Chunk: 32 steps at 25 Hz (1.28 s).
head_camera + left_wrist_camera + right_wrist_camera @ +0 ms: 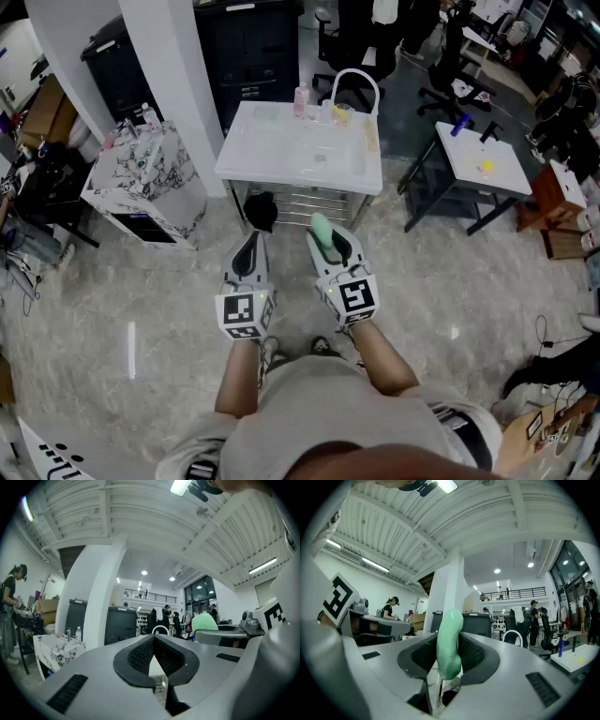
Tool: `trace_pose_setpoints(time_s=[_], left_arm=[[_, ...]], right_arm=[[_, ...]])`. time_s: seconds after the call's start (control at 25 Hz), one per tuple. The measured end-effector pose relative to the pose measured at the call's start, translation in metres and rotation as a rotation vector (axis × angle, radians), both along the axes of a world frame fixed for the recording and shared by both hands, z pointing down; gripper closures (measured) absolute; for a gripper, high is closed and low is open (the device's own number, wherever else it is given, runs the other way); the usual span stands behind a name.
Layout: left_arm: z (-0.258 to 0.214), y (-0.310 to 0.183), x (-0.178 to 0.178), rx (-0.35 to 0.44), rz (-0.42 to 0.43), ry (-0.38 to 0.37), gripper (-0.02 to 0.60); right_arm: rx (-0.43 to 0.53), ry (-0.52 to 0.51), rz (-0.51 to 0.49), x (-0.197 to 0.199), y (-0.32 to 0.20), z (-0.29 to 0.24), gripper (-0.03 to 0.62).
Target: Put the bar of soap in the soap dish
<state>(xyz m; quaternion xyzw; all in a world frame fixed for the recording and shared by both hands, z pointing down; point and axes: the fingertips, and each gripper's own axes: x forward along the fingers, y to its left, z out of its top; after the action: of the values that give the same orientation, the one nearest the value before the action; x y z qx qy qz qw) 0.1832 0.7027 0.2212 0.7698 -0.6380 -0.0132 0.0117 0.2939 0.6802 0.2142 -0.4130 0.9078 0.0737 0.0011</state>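
Observation:
A pale green bar of soap stands on edge between the pads of my right gripper, which is shut on it. In the right gripper view the bar of soap sticks up above the jaws. My left gripper is beside it at the same height, shut, with nothing between its pads. Both point level toward a white sink unit just ahead. A small yellowish dish-like thing sits at the sink's back rim; it is too small to tell more. From the left gripper view the green soap shows at the right.
On the sink, a white arched faucet and a pink bottle. A marble-patterned box and white pillar stand to the left. A second white table and a wooden stool are at the right; office chairs behind.

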Motion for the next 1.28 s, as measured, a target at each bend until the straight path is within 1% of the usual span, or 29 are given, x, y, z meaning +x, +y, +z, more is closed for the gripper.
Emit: trace_pose_setpoints(time_s=[0.2, 0.36, 0.48, 0.56, 0.72, 0.88, 1.0, 1.12, 1.28], left_arm=[[0.001, 0.002, -0.006, 0.005, 0.005, -0.003, 0.565], [0.011, 0.015, -0.016, -0.012, 0.012, -0.012, 0.565], [0.019, 0.027, -0.021, -0.026, 0.034, -0.001, 0.565], [0.024, 0.032, -0.027, -0.031, 0.039, 0.006, 0.565], [0.034, 0.029, -0.036, -0.057, 0.045, 0.023, 0.565], [0.037, 0.014, -0.042, -0.049, 0.045, 0.028, 0.565], [0.043, -0.001, -0.051, -0.062, 0.040, 0.023, 0.565], [0.043, -0.031, -0.059, -0.068, 0.030, 0.014, 0.565], [0.038, -0.081, -0.059, -0.063, 0.033, 0.007, 0.565]], right_arm=[[0.013, 0.003, 0.005, -0.007, 0.001, -0.002, 0.473], [-0.009, -0.001, 0.010, -0.018, 0.011, 0.007, 0.474], [-0.026, 0.000, 0.008, -0.026, 0.019, 0.015, 0.474], [-0.019, 0.007, 0.009, -0.032, 0.023, 0.017, 0.474], [-0.037, 0.030, 0.002, -0.043, 0.023, 0.024, 0.476], [-0.030, 0.036, -0.001, -0.050, 0.006, 0.027, 0.476], [-0.041, 0.026, -0.008, -0.058, -0.012, 0.030, 0.476], [-0.040, 0.023, -0.019, -0.065, -0.042, 0.031, 0.476], [-0.024, 0.034, -0.029, -0.066, -0.089, 0.028, 0.476]])
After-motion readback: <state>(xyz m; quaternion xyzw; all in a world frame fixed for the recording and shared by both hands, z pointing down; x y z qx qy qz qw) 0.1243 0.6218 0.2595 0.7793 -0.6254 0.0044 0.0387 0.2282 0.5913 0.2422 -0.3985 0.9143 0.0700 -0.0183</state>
